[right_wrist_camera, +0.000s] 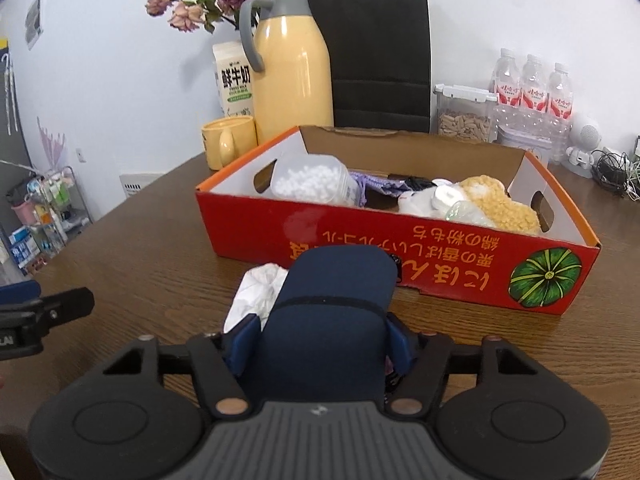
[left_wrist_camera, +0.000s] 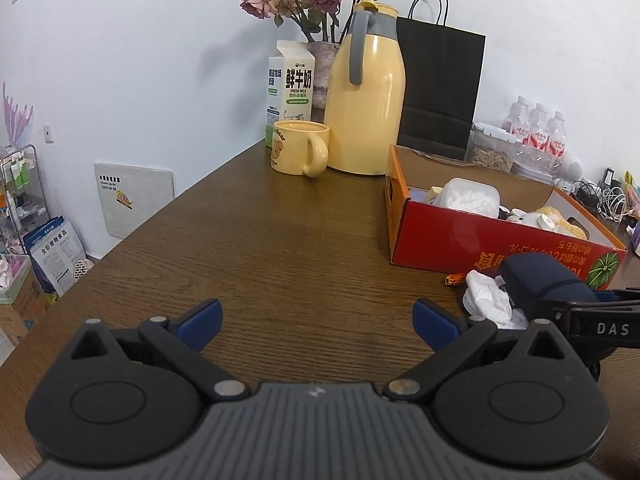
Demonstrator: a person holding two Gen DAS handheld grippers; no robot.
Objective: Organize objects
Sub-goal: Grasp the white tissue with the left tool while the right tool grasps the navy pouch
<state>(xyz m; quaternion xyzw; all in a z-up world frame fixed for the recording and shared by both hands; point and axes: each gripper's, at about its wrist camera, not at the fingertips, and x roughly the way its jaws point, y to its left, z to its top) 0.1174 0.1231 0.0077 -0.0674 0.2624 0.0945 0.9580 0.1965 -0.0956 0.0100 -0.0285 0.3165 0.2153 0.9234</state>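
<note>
A red cardboard box (right_wrist_camera: pixel 400 240) sits on the brown table and holds a cotton-swab jar (right_wrist_camera: pixel 312 180), a yellow plush (right_wrist_camera: pixel 504 204) and other small items. My right gripper (right_wrist_camera: pixel 324 344) is shut on a navy blue pouch (right_wrist_camera: pixel 332 304), just in front of the box's near wall. A crumpled white tissue (right_wrist_camera: pixel 256 292) lies left of the pouch. In the left wrist view the pouch (left_wrist_camera: pixel 544 280), tissue (left_wrist_camera: pixel 488 300) and box (left_wrist_camera: pixel 480 240) show at the right. My left gripper (left_wrist_camera: pixel 316 324) is open and empty over bare table.
A yellow thermos (left_wrist_camera: pixel 364 100), yellow mug (left_wrist_camera: pixel 300 148), milk carton (left_wrist_camera: pixel 288 88), vase of dried roses and black paper bag (left_wrist_camera: pixel 440 84) stand at the back. A seed jar (right_wrist_camera: pixel 464 116), water bottles (right_wrist_camera: pixel 532 88) and cables are at the back right. An orange wrapper (left_wrist_camera: pixel 454 279) lies by the box.
</note>
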